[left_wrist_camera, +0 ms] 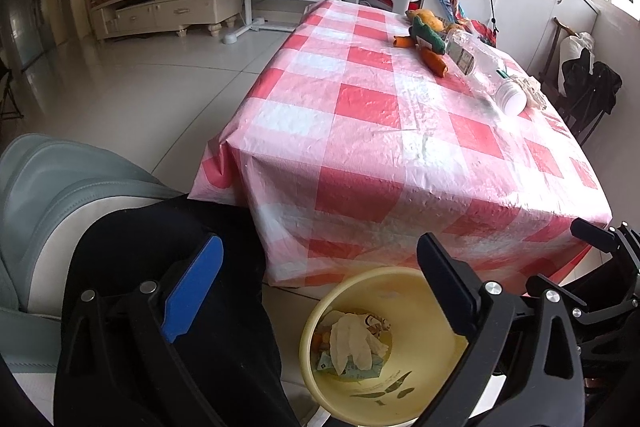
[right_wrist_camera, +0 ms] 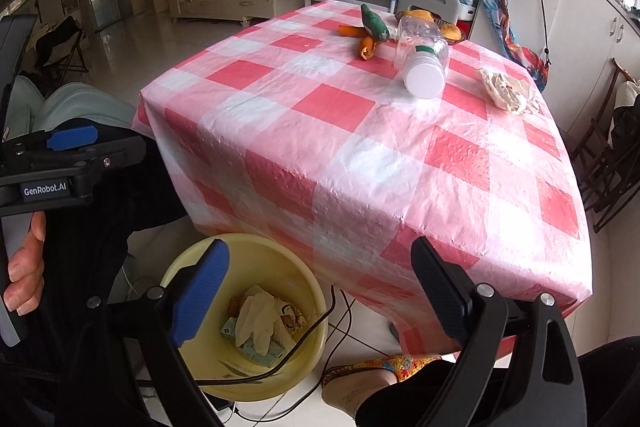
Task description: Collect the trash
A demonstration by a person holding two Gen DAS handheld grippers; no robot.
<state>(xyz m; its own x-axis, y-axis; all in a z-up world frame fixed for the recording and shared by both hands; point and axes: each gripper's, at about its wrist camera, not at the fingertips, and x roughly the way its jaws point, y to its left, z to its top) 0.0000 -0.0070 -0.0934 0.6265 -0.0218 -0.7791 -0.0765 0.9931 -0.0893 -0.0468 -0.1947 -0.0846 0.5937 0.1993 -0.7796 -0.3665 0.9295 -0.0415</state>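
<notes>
On the floor by the table's near corner stands a yellow bin [left_wrist_camera: 362,273] [right_wrist_camera: 240,239], holding crumpled tissue [left_wrist_camera: 352,343] [right_wrist_camera: 256,319] and small packets. My left gripper [left_wrist_camera: 320,267] hangs open above the bin's left rim with nothing between its fingers. My right gripper [right_wrist_camera: 320,267] is also open and empty, above the bin's right rim. On the table's far side lie a clear plastic bottle [left_wrist_camera: 484,75] [right_wrist_camera: 420,59], a crumpled paper wad [left_wrist_camera: 532,91] [right_wrist_camera: 506,91], orange peels [left_wrist_camera: 434,61] [right_wrist_camera: 366,47] and a green scrap [right_wrist_camera: 374,23].
The table wears a pink checked cloth [left_wrist_camera: 360,131] [right_wrist_camera: 340,155] that hangs over the bin's far side. A dark cable [right_wrist_camera: 312,331] crosses the bin. A slippered foot [right_wrist_camera: 380,367] rests right of it. A hand [right_wrist_camera: 24,275] holds the left tool. Chairs [right_wrist_camera: 608,155] stand at the right.
</notes>
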